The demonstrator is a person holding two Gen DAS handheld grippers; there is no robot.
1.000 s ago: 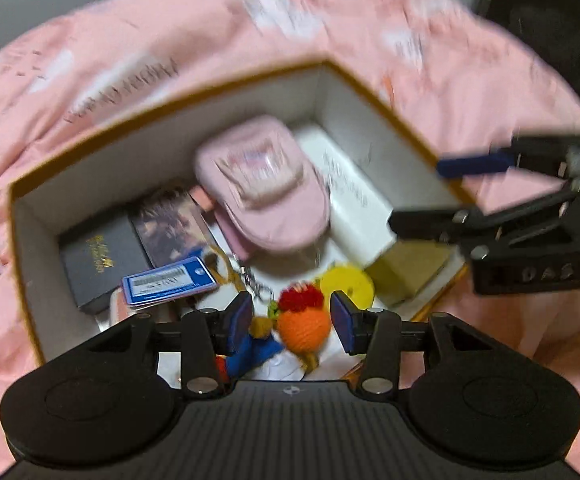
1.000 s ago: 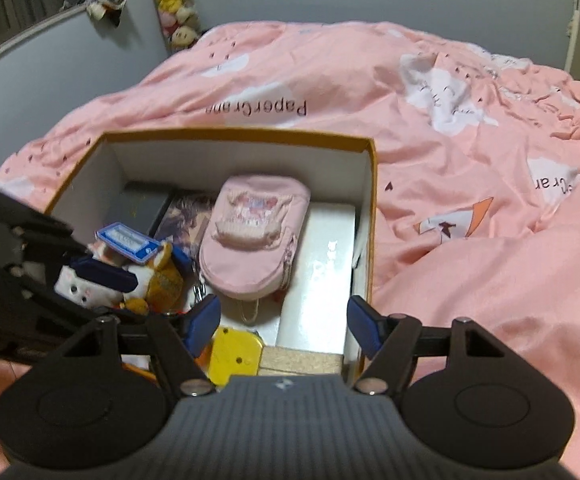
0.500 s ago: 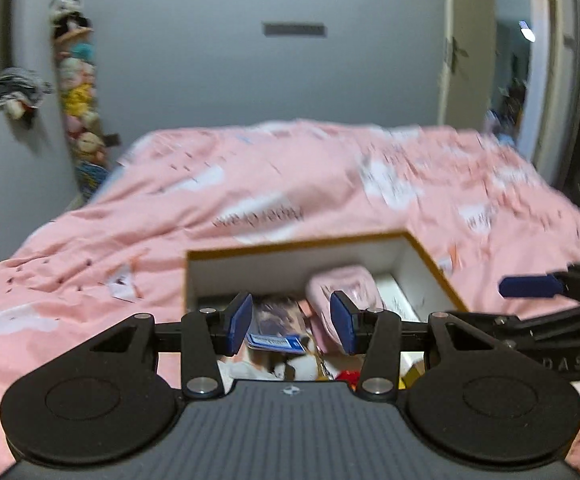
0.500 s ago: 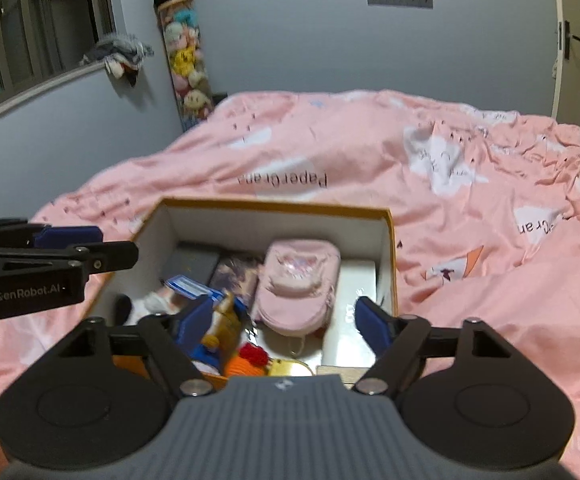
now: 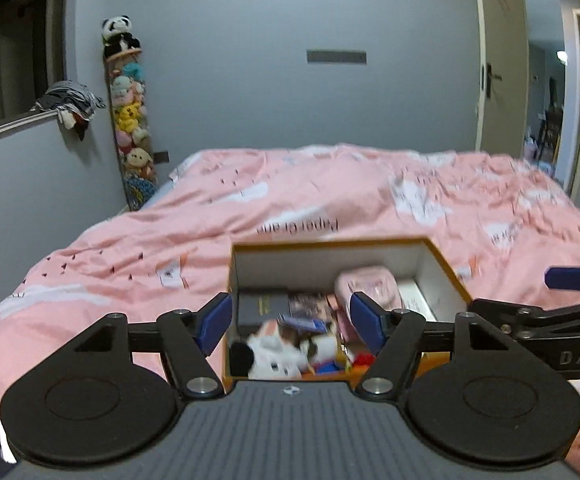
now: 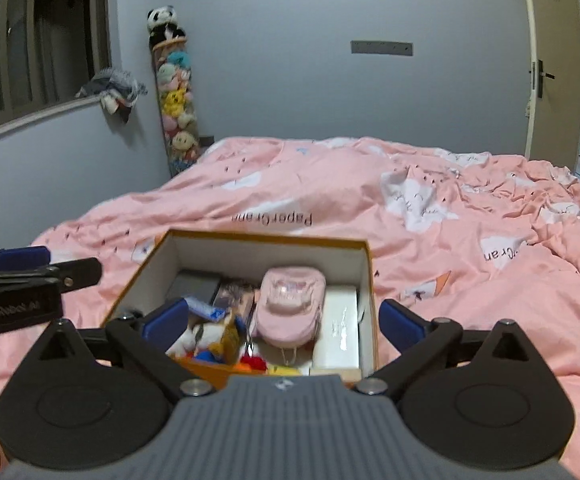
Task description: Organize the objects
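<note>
An orange-rimmed cardboard box (image 5: 329,244) (image 6: 266,237) with white walls lies on the pink bed. It holds a pink pouch (image 6: 291,306) (image 5: 367,286), a white flat box (image 6: 339,330), a dark box (image 5: 264,306), a blue card (image 5: 301,323), plush toys (image 5: 274,358) (image 6: 206,336) and small yellow and red toys. My left gripper (image 5: 291,322) hangs above the box's near edge, its jaws opening, nothing between them. My right gripper (image 6: 284,324) is likewise above the near edge, jaws opening and empty. Each gripper shows at the side of the other's view.
The pink quilt (image 6: 449,220) covers the whole bed around the box. A tall column of plush toys (image 5: 130,120) topped by a panda stands in the far left corner. A window sill with cloth (image 6: 114,88) runs along the left wall; a door (image 6: 553,60) is at right.
Both grippers have pulled back and up from inside the box and tilted toward level, so the room now shows. Both pairs of jaws have spread wider.
</note>
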